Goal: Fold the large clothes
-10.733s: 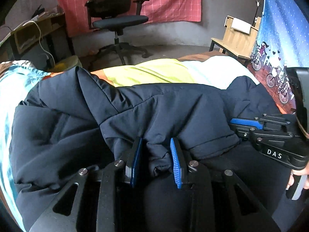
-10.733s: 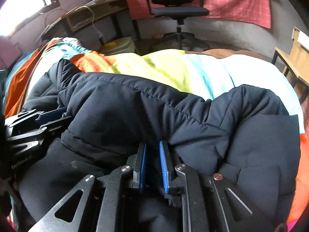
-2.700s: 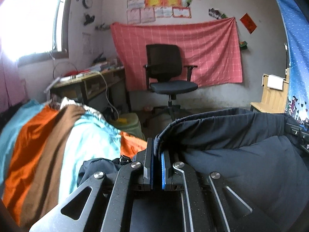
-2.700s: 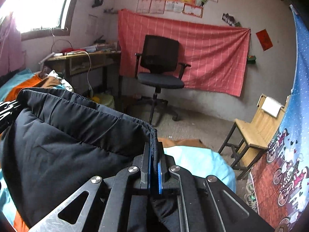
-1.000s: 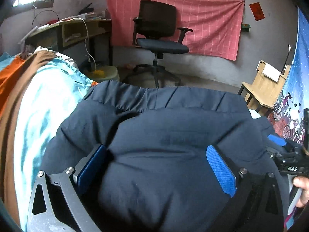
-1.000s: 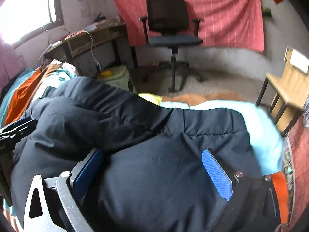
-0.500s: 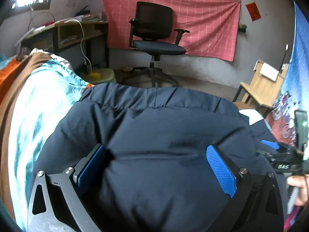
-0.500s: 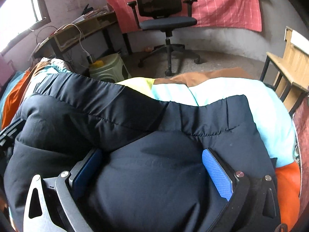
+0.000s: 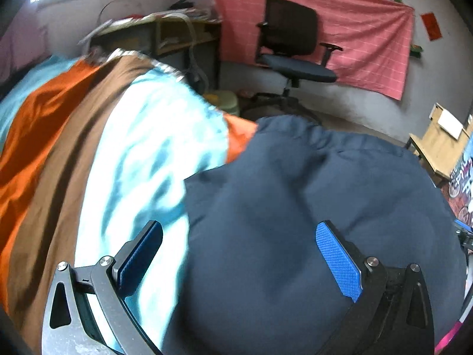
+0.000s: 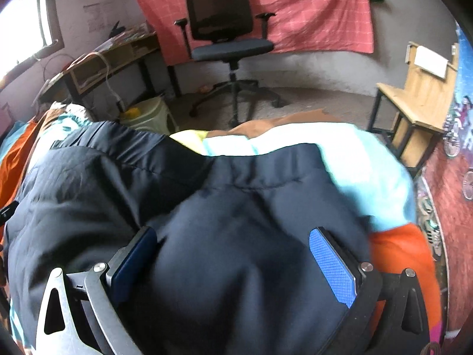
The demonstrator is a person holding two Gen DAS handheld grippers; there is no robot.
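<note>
Left gripper (image 9: 239,261) shifted left off jacket (image 9: 310,207), fingers apart, bedsheet (image 9: 142,162) showing

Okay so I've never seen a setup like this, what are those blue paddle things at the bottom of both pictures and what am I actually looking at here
Each picture comes from a fisheye camera mounted on a hand-held two-finger gripper, looking forward along its fingers. A person carries one in each hand; there is no robot arm. The blue paddles are the finger pads. One picture shows the left gripper, the other the right gripper. Both are spread wide open and grip nothing. Below them a dark navy padded jacket, folded over into a bundle, lies on a bed with a striped cover of orange, brown and pale blue. Behind are an office chair, a red cloth on the wall and a wooden stand.
</note>
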